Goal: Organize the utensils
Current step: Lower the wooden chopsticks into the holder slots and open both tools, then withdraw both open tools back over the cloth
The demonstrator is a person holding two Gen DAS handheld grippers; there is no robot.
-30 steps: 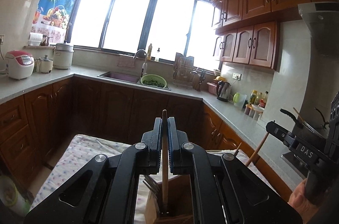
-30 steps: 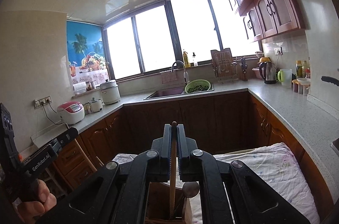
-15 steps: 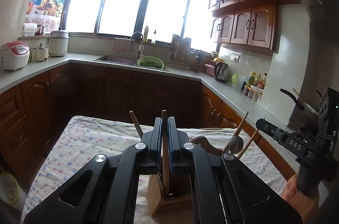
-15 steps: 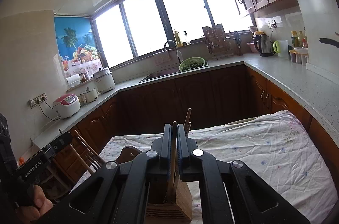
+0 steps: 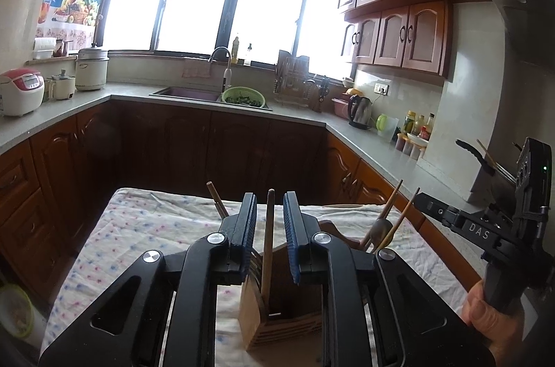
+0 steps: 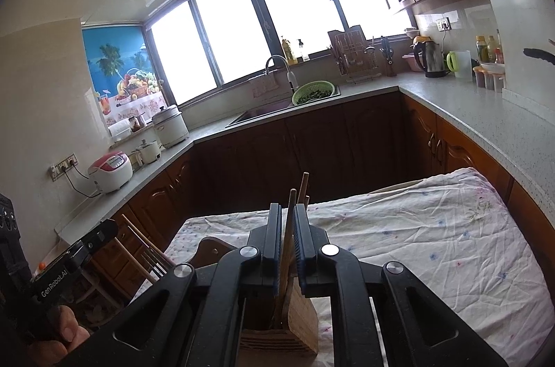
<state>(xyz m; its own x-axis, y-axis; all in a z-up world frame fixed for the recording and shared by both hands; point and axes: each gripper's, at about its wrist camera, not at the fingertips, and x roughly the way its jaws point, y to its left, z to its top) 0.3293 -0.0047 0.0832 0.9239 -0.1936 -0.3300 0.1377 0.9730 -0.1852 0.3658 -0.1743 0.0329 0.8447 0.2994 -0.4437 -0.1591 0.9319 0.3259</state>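
A wooden utensil holder (image 5: pixel 277 315) stands on the cloth-covered table (image 5: pixel 138 228); it also shows in the right wrist view (image 6: pixel 295 325). My left gripper (image 5: pixel 270 221) is open, and a wooden handle (image 5: pixel 267 245) stands free between its jaws, its lower end in the holder. My right gripper (image 6: pixel 287 228) is slightly open around another wooden handle (image 6: pixel 288 228) that stands in the holder. More wooden handles (image 5: pixel 392 211) and a fork (image 6: pixel 152 259) stick up from other slots.
A wooden board (image 6: pixel 208 249) lies on the table behind the holder. Dark wooden cabinets and a grey countertop (image 5: pixel 381 155) ring the room, with a sink (image 5: pixel 187 93), a green colander (image 5: pixel 242 96), a kettle (image 5: pixel 359 112) and rice cookers (image 5: pixel 20 89).
Both grippers lowered their wooden utensils into the holder and then opened. The left jaws have parted widely; the right jaws have parted a little.
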